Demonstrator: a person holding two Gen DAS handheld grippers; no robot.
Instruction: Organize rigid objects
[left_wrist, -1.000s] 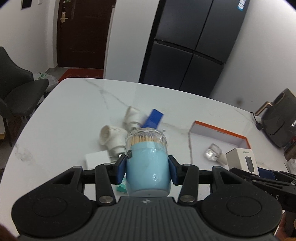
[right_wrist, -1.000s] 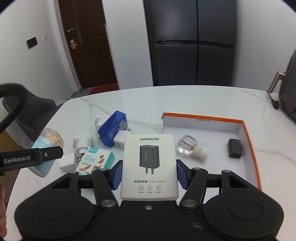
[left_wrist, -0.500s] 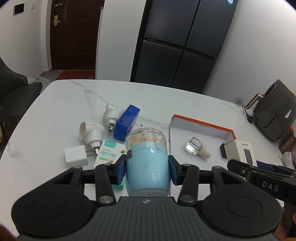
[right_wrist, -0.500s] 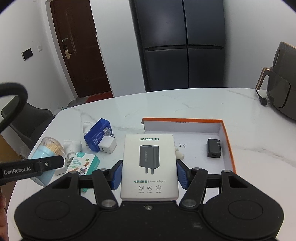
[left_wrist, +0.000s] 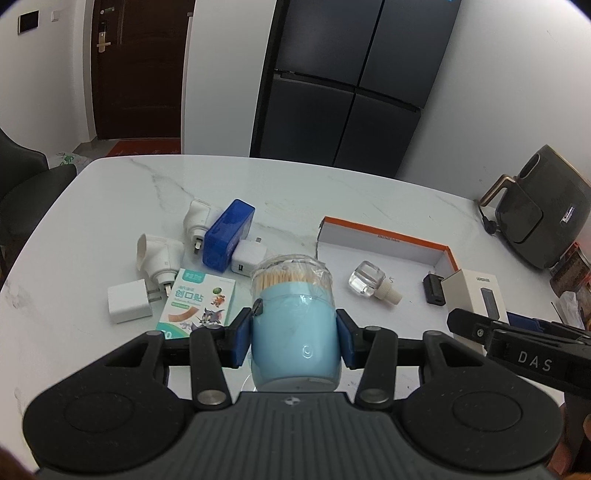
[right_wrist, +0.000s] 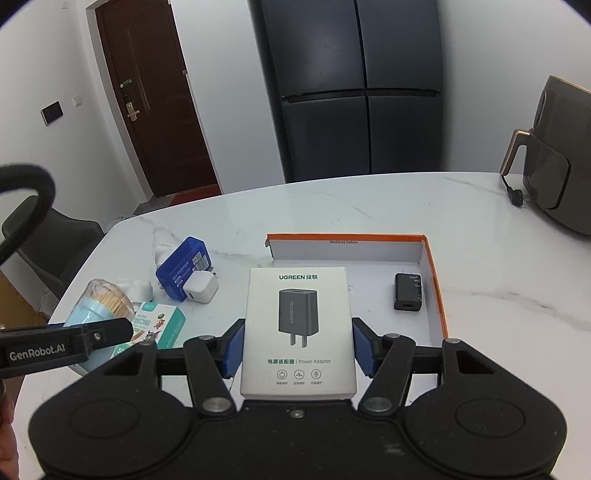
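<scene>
The left tool (left_wrist: 294, 339) was clamped on the blue toothpick jar (left_wrist: 294, 328) at lower centre and the right tool (right_wrist: 297, 349) on the white adapter box (right_wrist: 297, 328), both held above the desk (right_wrist: 480, 236), probably for carrying to the orange-edged tray (right_wrist: 432, 266).

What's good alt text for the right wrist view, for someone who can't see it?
The right claw grips a white UGREEN power adapter box above a white marble table. Behind it lies an orange-rimmed tray holding a black charger. Left: a blue box, a white charger, and the left claw's toothpick jar.
</scene>
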